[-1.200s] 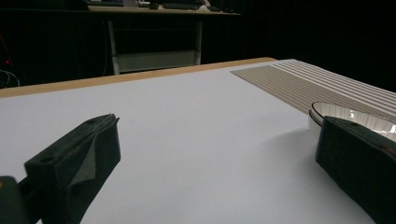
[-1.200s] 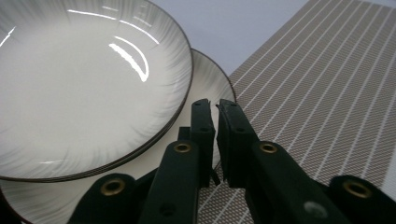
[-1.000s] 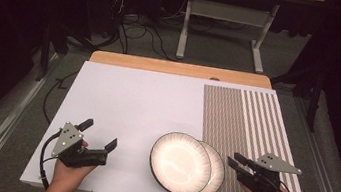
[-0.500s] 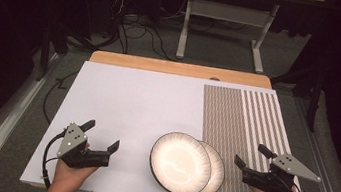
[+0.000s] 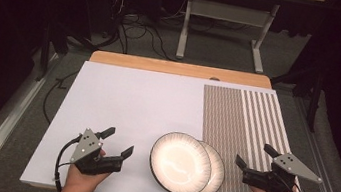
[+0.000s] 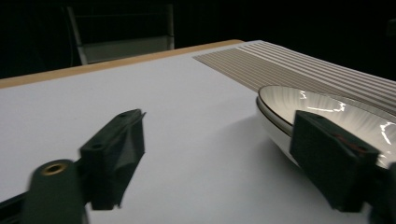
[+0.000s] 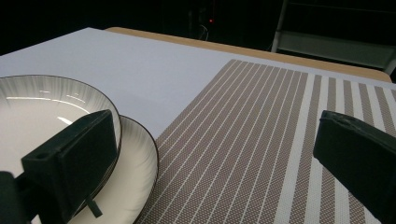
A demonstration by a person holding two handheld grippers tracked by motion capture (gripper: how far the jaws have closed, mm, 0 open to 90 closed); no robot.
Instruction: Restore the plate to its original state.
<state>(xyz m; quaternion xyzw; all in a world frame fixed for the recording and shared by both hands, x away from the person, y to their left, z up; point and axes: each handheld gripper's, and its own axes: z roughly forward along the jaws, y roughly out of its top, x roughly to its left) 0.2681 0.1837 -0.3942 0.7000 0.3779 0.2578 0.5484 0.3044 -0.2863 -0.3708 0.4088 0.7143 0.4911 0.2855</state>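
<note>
Two plates [image 5: 188, 165] sit near the front edge of the tabletop [image 5: 122, 99], the upper one lapping off the lower toward the left, where a striped mat [image 5: 250, 122] along the right edge meets the white surface. That offset appears to leave each plate a free rim for a hand on its own side. The left gripper [image 5: 119, 143] hovers just beside the upper plate's left rim, its jaws apart with nothing between them, having just been closing somewhat. The right gripper [image 5: 254, 155] waits over the mat, just beside the lower plate's right rim, its jaws having just been opening, wide and empty. Neither touches a plate yet.
</note>
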